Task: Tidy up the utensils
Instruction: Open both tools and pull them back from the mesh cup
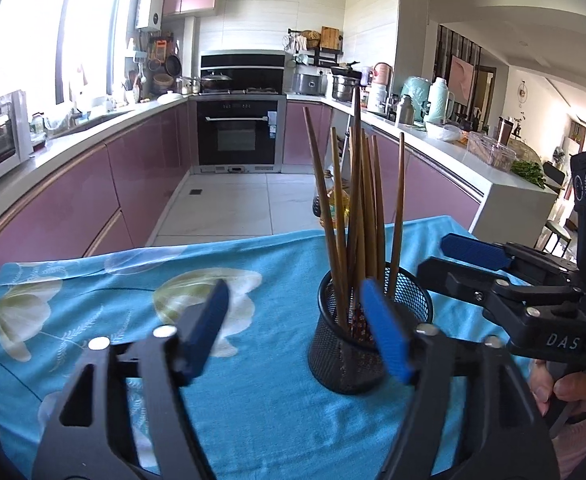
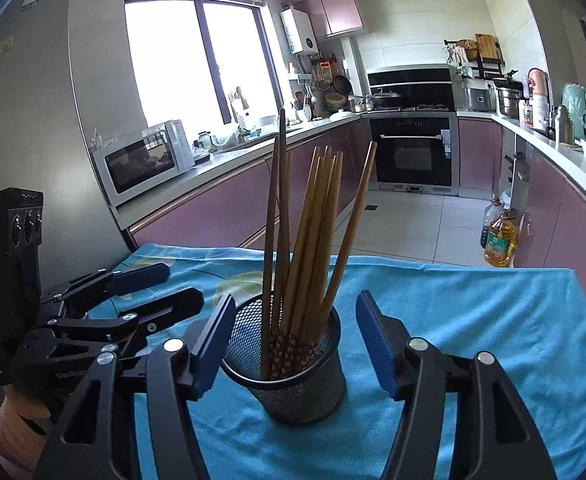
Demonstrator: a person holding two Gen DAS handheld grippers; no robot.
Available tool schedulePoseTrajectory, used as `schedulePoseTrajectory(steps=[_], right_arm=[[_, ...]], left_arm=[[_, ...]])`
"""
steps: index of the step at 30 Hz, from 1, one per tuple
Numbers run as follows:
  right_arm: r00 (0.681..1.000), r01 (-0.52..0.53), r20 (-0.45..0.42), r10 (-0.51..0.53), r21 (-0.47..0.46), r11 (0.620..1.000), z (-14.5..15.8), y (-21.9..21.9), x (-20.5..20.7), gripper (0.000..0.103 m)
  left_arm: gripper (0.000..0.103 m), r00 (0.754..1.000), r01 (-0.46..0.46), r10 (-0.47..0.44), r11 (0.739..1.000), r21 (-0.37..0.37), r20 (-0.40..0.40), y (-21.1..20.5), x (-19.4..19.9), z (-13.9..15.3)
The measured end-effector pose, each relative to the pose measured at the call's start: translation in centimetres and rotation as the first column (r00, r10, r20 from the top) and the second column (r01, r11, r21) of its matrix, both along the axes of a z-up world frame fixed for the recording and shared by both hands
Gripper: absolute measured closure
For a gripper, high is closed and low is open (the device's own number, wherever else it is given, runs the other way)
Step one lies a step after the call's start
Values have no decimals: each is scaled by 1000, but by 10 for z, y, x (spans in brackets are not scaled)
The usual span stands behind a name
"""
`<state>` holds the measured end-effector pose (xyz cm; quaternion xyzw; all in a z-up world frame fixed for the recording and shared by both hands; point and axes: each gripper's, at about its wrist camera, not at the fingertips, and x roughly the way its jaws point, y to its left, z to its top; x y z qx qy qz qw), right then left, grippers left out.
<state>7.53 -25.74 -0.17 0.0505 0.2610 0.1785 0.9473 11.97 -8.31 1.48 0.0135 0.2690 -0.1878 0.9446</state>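
A black mesh cup stands on the blue floral cloth and holds several wooden chopsticks, all upright. My left gripper is open and empty, its right finger just in front of the cup. My right gripper shows at the right, open, beside the cup. In the right wrist view the cup sits between the open fingers of my right gripper, with the chopsticks rising from it. My left gripper is at the left there, open.
The cloth-covered table ends at its far edge, with tiled floor beyond. An oil bottle stands on the floor by the purple cabinets. Counters with a microwave and appliances run along both sides.
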Motion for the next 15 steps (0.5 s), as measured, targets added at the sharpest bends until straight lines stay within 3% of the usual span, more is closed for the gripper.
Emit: schedulePoseTrajectory(steps=[2,4,9,15], right_arm=[[1000,22,14,-22,-17,1000,-1,-2,-5,34],[999,46,25,-45,-27,999,-2,-5,-9,25],[994,86,70,-81,-72,994,-8,-4,-21,8],[989,111,113,-98,-114,987,-17,4,-34,7]], left_arm=[[25,1000,-16,16,1000,10,19,3,-8,1],[10,999,-36,35,999,14,35,7,-15,1],[6,994,-82,79,996,39,77,13,-36,-4],[6,989,-126,123,991,35,78,25,-48,-10]])
